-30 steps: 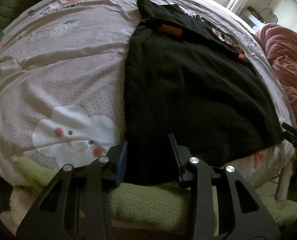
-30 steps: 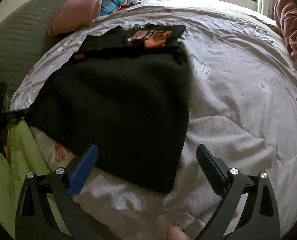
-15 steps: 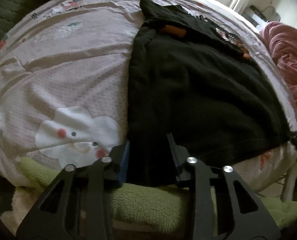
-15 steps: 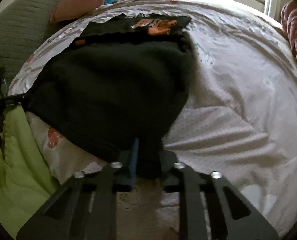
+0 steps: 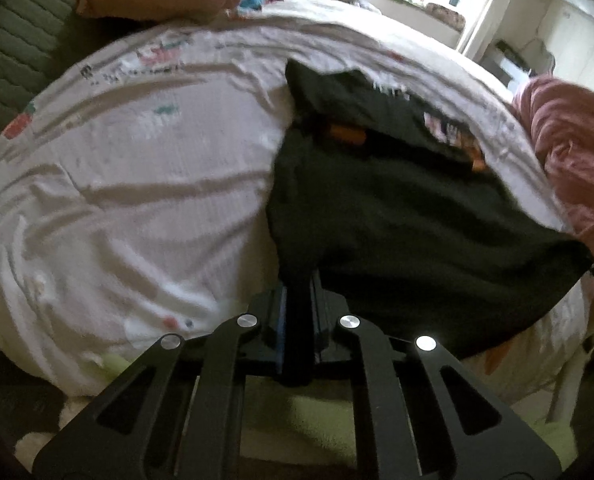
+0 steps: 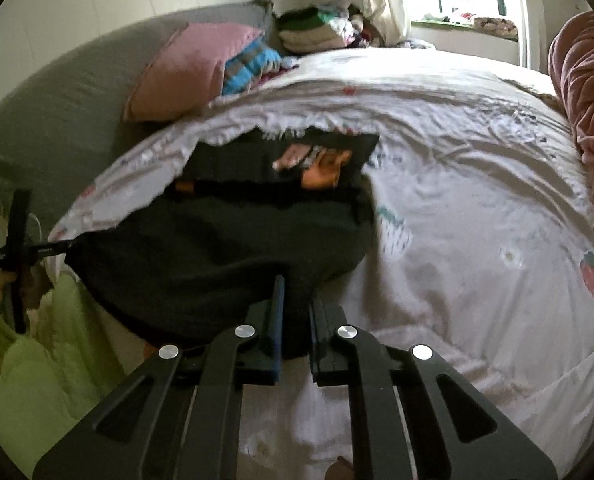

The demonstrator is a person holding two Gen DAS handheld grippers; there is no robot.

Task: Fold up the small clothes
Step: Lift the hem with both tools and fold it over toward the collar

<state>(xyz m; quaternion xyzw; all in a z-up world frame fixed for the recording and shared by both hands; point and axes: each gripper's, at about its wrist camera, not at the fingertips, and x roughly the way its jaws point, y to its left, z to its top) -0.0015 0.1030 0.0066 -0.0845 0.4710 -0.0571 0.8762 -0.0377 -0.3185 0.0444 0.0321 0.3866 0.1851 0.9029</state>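
Observation:
A black garment (image 5: pixel 417 220) with an orange and pink print at its far end lies on the white quilt (image 5: pixel 137 200). Its near hem is raised off the bed. My left gripper (image 5: pixel 299 280) pinches the hem's left corner, the jaws closing tight with cloth pressed between the pads. In the right wrist view the same garment (image 6: pixel 217 248) stretches leftward from my right gripper (image 6: pixel 295 292), which is shut on the hem's right corner. The left gripper (image 6: pixel 13 256) shows at that view's left edge, holding the far corner.
A pink pillow (image 6: pixel 185 68) and a stack of folded clothes (image 6: pixel 313 32) sit at the head of the bed. A pink blanket (image 5: pixel 577 140) is heaped along the right side. A green fleece blanket (image 6: pixel 37 380) hangs at the near edge.
Both grippers closed on the garment's near hem, the right from wide open, then rose. The hem now hangs lifted off the quilt and both views tilted up toward the window.

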